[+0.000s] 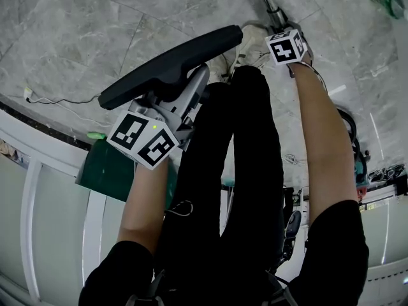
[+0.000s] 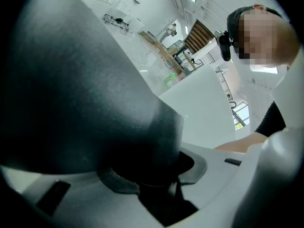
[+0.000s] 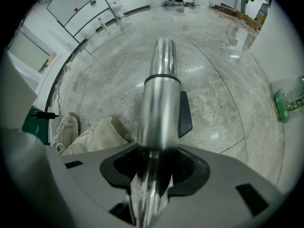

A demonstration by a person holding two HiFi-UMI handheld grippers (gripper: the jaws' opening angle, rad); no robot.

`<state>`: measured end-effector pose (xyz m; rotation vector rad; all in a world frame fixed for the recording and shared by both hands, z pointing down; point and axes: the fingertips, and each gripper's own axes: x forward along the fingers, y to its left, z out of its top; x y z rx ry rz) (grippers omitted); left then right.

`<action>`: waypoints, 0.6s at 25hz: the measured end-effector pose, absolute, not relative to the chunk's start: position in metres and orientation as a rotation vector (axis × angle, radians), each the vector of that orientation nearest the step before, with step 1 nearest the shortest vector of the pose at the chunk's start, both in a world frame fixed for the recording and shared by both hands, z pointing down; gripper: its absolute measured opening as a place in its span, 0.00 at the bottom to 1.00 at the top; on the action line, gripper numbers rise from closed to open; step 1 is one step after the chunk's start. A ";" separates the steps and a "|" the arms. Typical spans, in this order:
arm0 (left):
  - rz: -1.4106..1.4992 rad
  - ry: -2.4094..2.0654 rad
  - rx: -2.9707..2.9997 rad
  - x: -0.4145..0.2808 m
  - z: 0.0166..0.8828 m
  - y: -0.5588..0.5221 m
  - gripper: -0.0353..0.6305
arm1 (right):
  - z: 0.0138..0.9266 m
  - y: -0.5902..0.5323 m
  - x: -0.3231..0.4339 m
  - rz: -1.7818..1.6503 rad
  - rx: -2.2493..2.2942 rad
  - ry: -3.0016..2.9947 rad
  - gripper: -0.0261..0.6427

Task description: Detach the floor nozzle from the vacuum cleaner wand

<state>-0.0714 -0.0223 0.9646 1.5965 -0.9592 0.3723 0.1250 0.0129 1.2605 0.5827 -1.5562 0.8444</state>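
Observation:
The black floor nozzle point(image 1: 172, 65), a long dark bar, is off the floor at the left of the head view, apart from the wand. My left gripper point(image 1: 191, 88) is shut on it. In the left gripper view the nozzle point(image 2: 85, 94) fills most of the picture and sits between the jaws of the left gripper point(image 2: 152, 175). The silver wand point(image 1: 271, 5) points steeply down at the floor beyond my right gripper point(image 1: 275, 25). In the right gripper view the wand point(image 3: 161, 103) runs between the jaws of the right gripper point(image 3: 152, 175), with dark gaps on both sides and its bare end free.
Pale shoes point(image 1: 252, 43) and black trouser legs point(image 1: 236, 171) stand between the two grippers; the shoes point(image 3: 95, 132) lie just left of the wand. A green packet point(image 3: 289, 99) lies on the marble floor at the right. A green box point(image 1: 105, 167) and a white cable point(image 1: 44, 99) are at the left.

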 end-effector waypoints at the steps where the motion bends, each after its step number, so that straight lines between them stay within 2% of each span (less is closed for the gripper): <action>1: 0.366 -0.956 1.592 -0.071 0.964 -0.021 0.31 | 1.260 0.014 0.125 0.847 0.581 -1.552 0.26; 4: 0.363 -0.942 1.595 -0.068 0.964 -0.019 0.31 | 1.260 0.016 0.123 0.858 0.589 -1.541 0.31; 8: 0.376 -0.947 1.611 -0.067 0.962 -0.020 0.31 | 1.260 0.015 0.125 0.852 0.602 -1.514 0.34; 10: 0.369 -0.949 1.610 -0.068 0.961 -0.022 0.31 | 1.261 0.012 0.128 0.843 0.630 -1.497 0.37; 12: 0.366 -0.947 1.611 -0.069 0.960 -0.022 0.31 | 1.259 0.012 0.133 0.855 0.664 -1.476 0.46; 15: 0.372 -0.951 1.618 -0.072 0.954 -0.024 0.31 | 1.243 0.011 0.134 0.882 0.675 -1.472 0.47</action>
